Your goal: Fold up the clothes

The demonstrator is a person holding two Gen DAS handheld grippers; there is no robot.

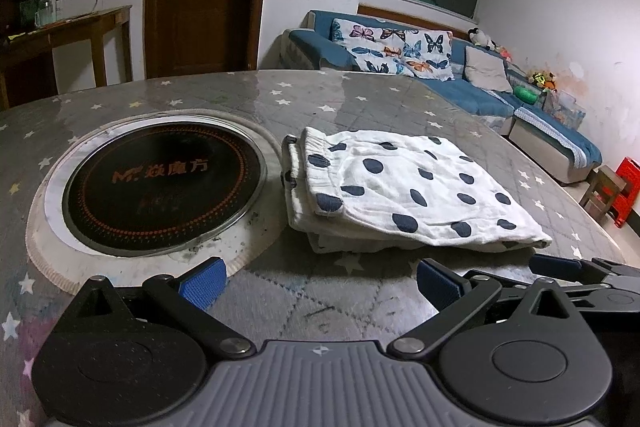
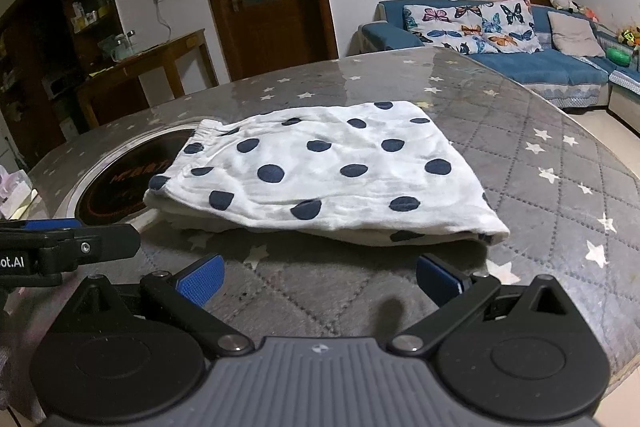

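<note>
Left wrist view, folded polka-dot garment [image 1: 404,187] beside round cooktop [image 1: 164,183], bare table [image 1: 320,299] before it.

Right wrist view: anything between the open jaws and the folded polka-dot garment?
Nothing. Only bare star-print table cover lies between the right gripper and the folded polka-dot garment, shown in the right wrist view.

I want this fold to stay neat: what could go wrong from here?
The folded garment lies right beside the hob, its waistband end at the hob's rim; a nudge could push it onto the hob. Both grippers, left and right, are open and close to its loose near edge, so they could snag the layers.
</note>
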